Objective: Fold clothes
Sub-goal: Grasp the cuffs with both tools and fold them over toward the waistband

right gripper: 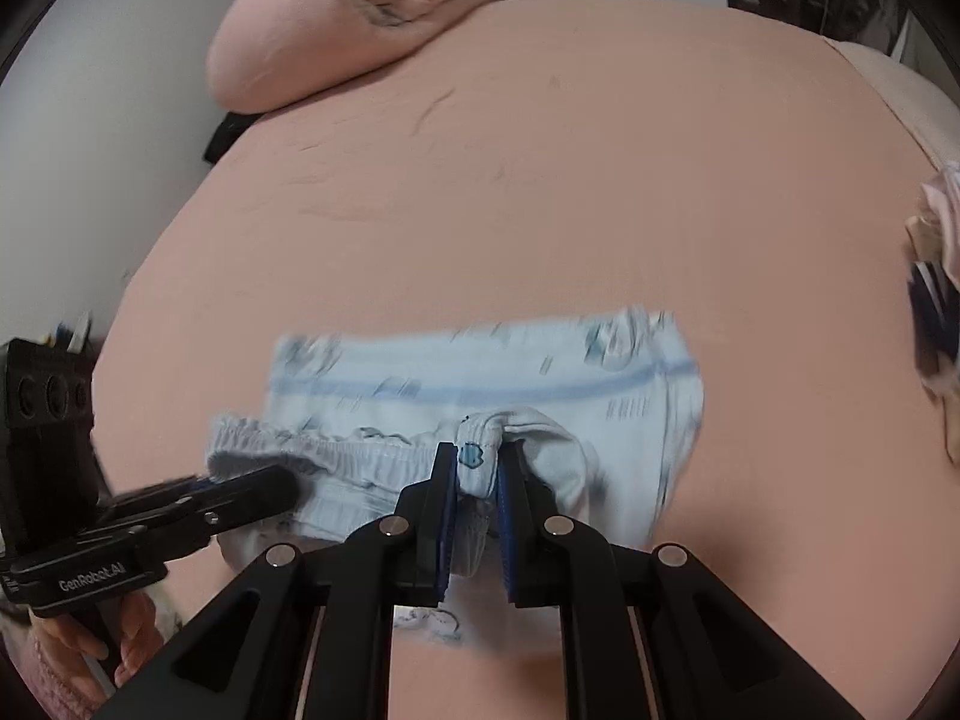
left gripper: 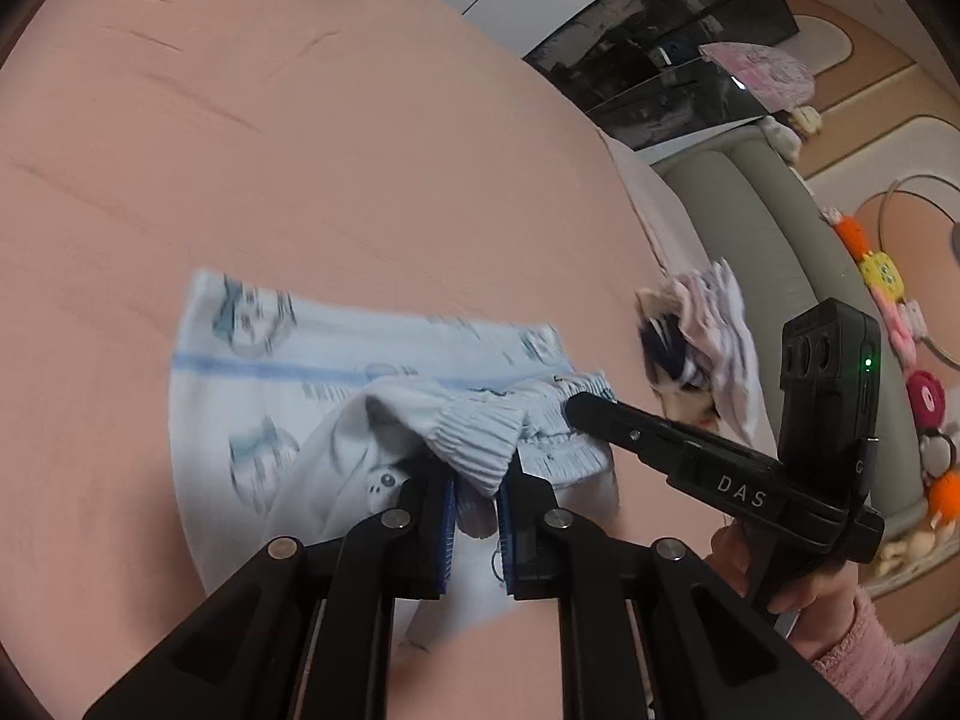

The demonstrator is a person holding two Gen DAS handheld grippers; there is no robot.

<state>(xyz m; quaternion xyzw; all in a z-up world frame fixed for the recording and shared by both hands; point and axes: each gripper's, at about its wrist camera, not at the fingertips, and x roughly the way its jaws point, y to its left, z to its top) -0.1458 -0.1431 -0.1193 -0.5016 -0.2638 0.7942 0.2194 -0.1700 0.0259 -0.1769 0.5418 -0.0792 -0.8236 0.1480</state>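
We have the pale blue printed trousers lying on the pink bed sheet, already doubled over: a flat layer with a darker blue stripe lies spread on the sheet, and the gathered elastic waistband and a ribbed cuff are drawn up over it toward us. Our left gripper has its fingers clenched on the ribbed cuff, with cloth bunched between the blue pads. Our right gripper pinches a small bunch of the same garment, its fingers closed on a fold that bears a little blue print. Each gripper also shows in the other's view, its tip at the waistband. Both views are smeared with motion.

We judge a fold to be under way, with the edges lifted and not yet laid flat or squared. A crumpled heap of other clothes, striped and pale, lies near the bed's edge, so more seems left to fold. A pink pillow lies at the head of the bed.

On the gripper bodies we read "DAS" in the left view and "GenRobot.AI" in the right view. The print on the trousers is too blurred to read
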